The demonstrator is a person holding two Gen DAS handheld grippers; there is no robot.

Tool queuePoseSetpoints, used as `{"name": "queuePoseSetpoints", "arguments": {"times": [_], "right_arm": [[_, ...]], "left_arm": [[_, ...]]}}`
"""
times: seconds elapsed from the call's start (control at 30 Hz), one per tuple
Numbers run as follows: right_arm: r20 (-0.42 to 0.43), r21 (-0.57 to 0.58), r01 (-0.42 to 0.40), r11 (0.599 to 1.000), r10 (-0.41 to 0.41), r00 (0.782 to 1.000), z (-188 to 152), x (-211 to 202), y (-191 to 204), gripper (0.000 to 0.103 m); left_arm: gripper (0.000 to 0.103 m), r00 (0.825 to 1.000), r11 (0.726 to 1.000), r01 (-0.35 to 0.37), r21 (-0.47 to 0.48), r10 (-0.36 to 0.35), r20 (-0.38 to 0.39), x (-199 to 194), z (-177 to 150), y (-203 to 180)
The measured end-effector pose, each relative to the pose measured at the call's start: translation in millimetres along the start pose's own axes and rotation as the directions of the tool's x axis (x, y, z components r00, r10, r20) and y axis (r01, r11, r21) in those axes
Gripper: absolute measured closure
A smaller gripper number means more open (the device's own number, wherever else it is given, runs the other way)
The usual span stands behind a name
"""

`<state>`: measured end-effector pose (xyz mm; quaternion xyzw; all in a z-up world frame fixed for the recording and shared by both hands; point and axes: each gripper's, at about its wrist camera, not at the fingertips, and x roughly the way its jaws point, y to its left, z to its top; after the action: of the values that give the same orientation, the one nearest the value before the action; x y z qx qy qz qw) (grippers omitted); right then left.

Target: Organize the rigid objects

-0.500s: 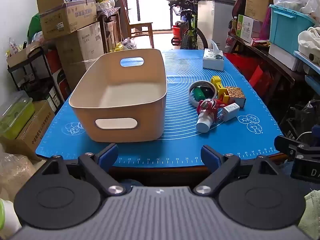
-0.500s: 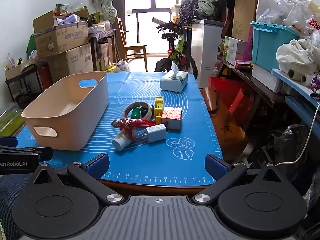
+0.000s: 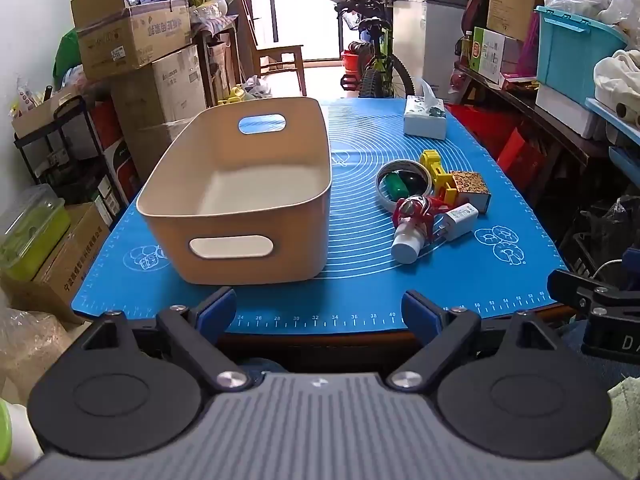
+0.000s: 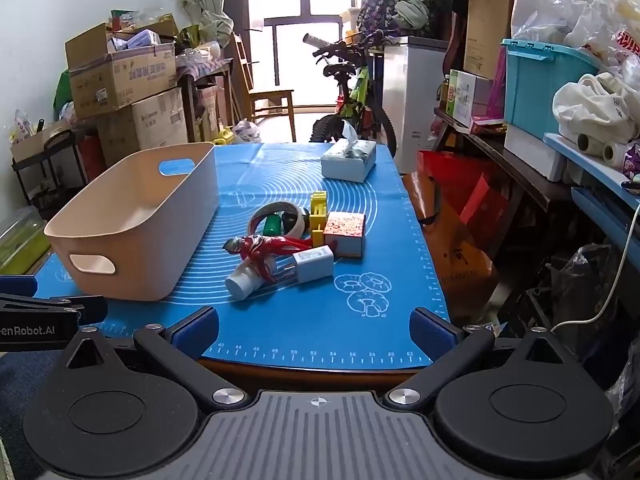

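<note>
Beige bin [image 3: 240, 236] sits beside clustered toys [image 3: 416, 216]; both tools gape.

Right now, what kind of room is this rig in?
Likely a home storage or spare room used as a workspace: stacked cardboard boxes, a parked bicycle, and a table under a blue mat with a beige bin.

On the table [image 3: 520, 292], the bin [image 3: 240, 196] is the landmark. To its right lies a cluster: tape ring [image 3: 404, 184], toy figure [image 3: 414, 212] over a bottle [image 3: 408, 242], charger [image 3: 460, 222] and small box [image 3: 472, 190]. The tissue box [image 3: 425, 120] stands right of the bin's far end.
</note>
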<state>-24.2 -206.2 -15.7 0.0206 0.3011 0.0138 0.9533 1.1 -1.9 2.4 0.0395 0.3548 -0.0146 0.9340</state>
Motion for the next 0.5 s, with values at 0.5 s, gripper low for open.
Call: {"name": "queuePoseSetpoints", "arguments": {"times": [0.5], "right_arm": [[0.001, 0.002, -0.003, 1.0, 0.003, 1.0, 2.4, -2.4, 1.1, 0.002]], "left_arm": [[0.013, 1.0, 1.0, 0.0, 0.003, 0.0, 0.001, 0.3, -0.6, -2.1]]}}
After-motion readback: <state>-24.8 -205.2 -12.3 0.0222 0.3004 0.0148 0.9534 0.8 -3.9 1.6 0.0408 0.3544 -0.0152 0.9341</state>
